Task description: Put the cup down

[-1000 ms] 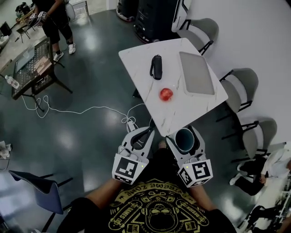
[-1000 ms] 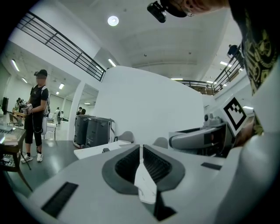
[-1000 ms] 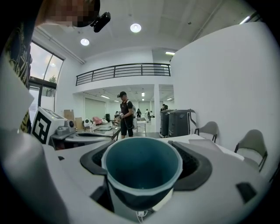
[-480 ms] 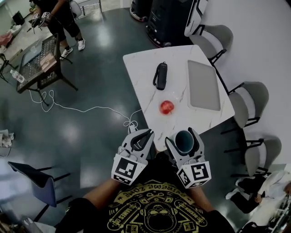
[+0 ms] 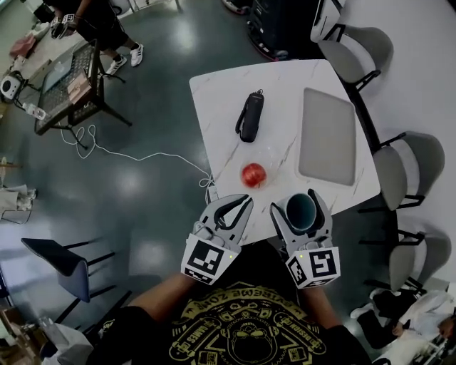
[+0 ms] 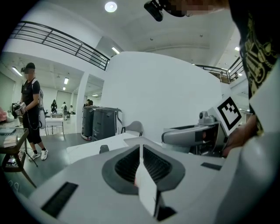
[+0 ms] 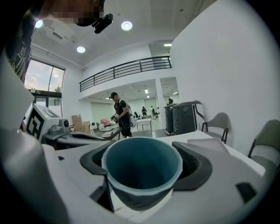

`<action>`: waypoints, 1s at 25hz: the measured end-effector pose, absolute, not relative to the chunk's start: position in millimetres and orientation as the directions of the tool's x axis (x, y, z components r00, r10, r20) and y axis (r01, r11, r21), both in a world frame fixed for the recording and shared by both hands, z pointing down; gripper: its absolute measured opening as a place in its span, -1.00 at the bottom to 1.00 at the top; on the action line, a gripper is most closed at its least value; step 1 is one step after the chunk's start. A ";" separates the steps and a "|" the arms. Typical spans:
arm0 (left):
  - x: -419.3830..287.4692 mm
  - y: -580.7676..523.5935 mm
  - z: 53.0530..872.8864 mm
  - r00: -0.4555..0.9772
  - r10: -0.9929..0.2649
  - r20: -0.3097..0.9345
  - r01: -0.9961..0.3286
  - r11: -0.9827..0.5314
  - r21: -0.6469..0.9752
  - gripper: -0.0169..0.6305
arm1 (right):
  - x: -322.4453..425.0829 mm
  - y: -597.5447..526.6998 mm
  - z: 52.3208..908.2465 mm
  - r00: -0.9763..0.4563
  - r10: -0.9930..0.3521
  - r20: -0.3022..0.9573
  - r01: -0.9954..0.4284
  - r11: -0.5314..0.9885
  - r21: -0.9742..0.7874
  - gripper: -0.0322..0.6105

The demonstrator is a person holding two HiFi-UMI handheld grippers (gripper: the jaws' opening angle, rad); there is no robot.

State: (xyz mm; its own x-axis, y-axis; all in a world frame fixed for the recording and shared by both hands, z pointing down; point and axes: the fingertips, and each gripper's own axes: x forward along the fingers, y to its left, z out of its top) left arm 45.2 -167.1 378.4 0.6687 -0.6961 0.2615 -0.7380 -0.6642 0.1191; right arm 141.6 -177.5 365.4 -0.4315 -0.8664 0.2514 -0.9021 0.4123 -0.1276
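Observation:
A teal cup (image 5: 301,212) (image 7: 142,168) stands upright and empty between the jaws of my right gripper (image 5: 298,202) (image 7: 143,162), which is shut on it. In the head view the cup hangs over the near edge of the white marble table (image 5: 222,100). My left gripper (image 5: 243,202) (image 6: 141,148) is beside it on the left, shut with nothing in it, its tips near the table's near corner. On the table lie a red apple (image 5: 253,174), a black case (image 5: 249,115) and a grey laptop (image 5: 326,137).
Grey chairs (image 5: 406,167) line the table's right side, with another (image 5: 356,51) at the far end. Dark bins (image 5: 285,21) stand beyond the table. A white cable (image 5: 135,160) trails on the floor at left. A person (image 5: 100,25) stands by a dark side table (image 5: 68,82).
Both grippers have come forward toward the table. The cup, earlier short of the table's near edge, now hangs over it, and the apple lies closer to the grippers.

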 end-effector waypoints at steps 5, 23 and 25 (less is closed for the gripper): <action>93.6 -195.6 387.1 0.665 -0.693 0.277 -0.740 -0.661 0.125 -0.85 | 186.7 -211.1 376.1 -0.427 -0.867 0.258 -0.904 0.410 -0.121 0.34; 198.0 -269.7 433.8 0.623 -0.717 0.312 -0.779 -0.606 0.162 -0.85 | 281.6 -294.2 416.6 -0.420 -0.870 0.258 -0.907 0.414 -0.077 0.34; 202.2 -275.3 442.4 0.623 -0.713 0.323 -0.779 -0.604 0.170 -0.85 | 283.9 -299.3 419.8 -0.419 -0.870 0.259 -0.907 0.415 -0.071 0.34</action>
